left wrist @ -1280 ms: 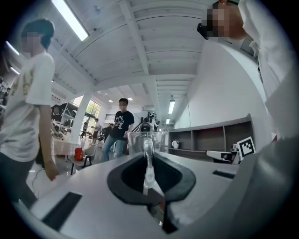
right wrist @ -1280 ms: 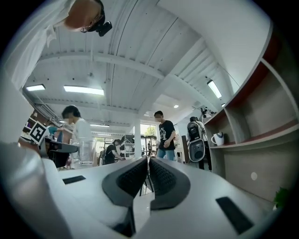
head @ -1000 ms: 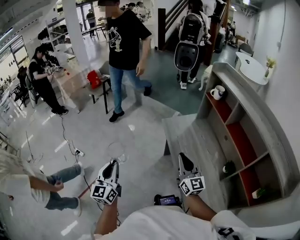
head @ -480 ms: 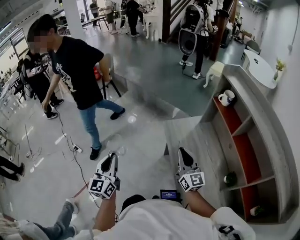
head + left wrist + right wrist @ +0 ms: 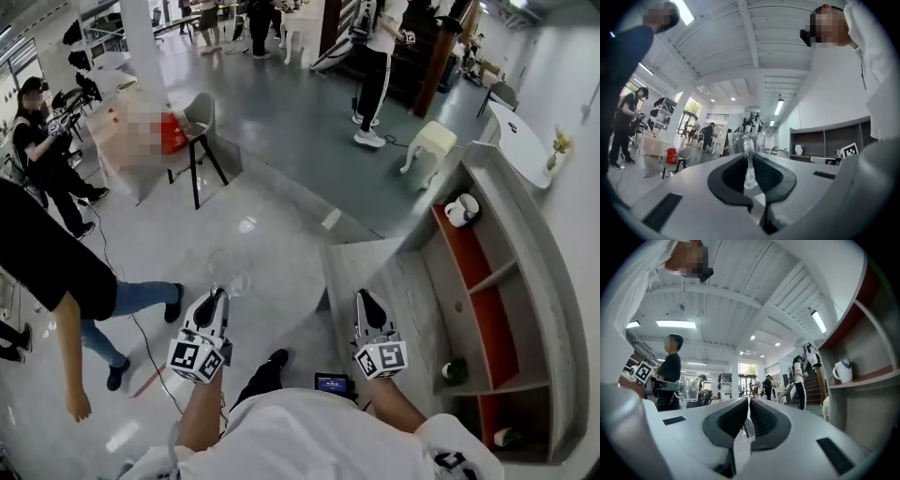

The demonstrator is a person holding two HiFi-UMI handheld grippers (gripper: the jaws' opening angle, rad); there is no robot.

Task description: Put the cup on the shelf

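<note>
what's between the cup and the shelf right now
Only the right tongs, shut and empty, sit between the clear cup in the left tongs and the shelf; no other obstacle shows.

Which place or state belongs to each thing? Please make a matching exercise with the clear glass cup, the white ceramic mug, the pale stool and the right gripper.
1 clear glass cup
2 white ceramic mug
3 pale stool
4 right gripper

a shut, empty
b on the grey floor
c gripped by the left gripper
d in a red-floored shelf compartment

Pairs: 1-c, 2-d, 3-b, 4-a
</note>
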